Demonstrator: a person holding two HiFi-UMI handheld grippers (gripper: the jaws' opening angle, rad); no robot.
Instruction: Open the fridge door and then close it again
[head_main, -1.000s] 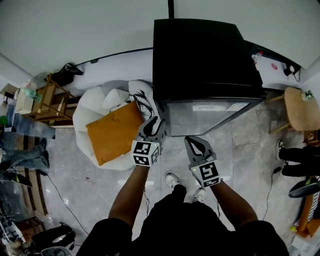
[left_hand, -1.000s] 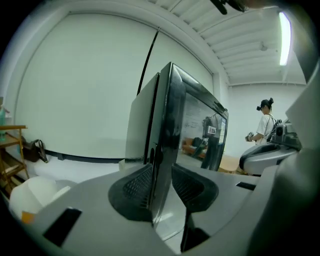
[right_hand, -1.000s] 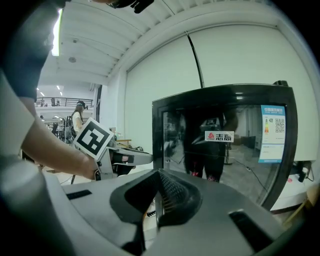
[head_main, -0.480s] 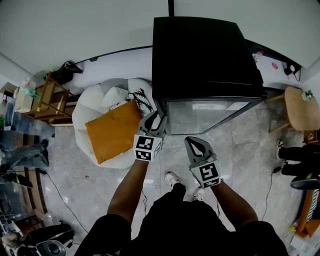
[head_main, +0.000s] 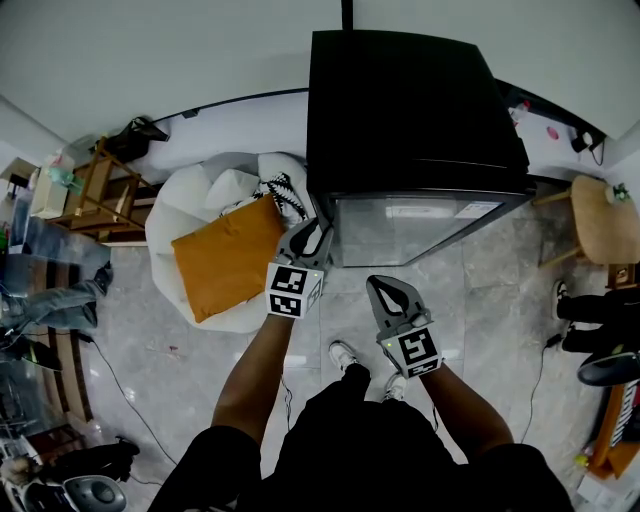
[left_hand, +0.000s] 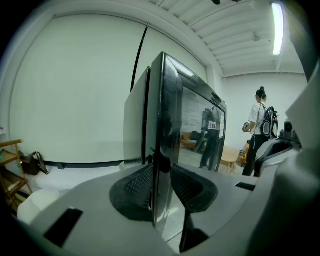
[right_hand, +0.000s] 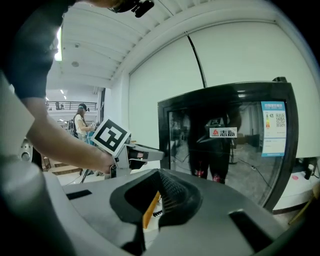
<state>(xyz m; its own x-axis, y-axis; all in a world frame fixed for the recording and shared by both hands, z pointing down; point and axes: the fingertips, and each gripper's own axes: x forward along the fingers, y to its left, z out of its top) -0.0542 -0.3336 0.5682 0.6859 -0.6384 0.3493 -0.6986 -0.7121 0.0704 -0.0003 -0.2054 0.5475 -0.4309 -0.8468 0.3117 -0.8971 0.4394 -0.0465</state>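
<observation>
White beanbag (head_main: 190, 225) sits on grey marble floor (head_main: 180, 345).

Black short-sleeved top, black trousers and white trainers (head_main: 345, 357). The left claw (head_main: 312, 233) and right claw (head_main: 386, 286) are grey with dark ribbed pads (left_hand: 137, 190), each carrying a white cube of black square markers; a green light glows on the right

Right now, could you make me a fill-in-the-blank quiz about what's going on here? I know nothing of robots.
1. The left claw straddles the edge of the fridge's ____.
2. In the head view, the orange cushion lies to the ____ of the fridge.
3. The fridge's top is ____ in colour.
4. The right claw holds ____.

Missing words: door; left; black; nothing.

The left claw's jaws have just been closing, with the door's edge between them.
</observation>
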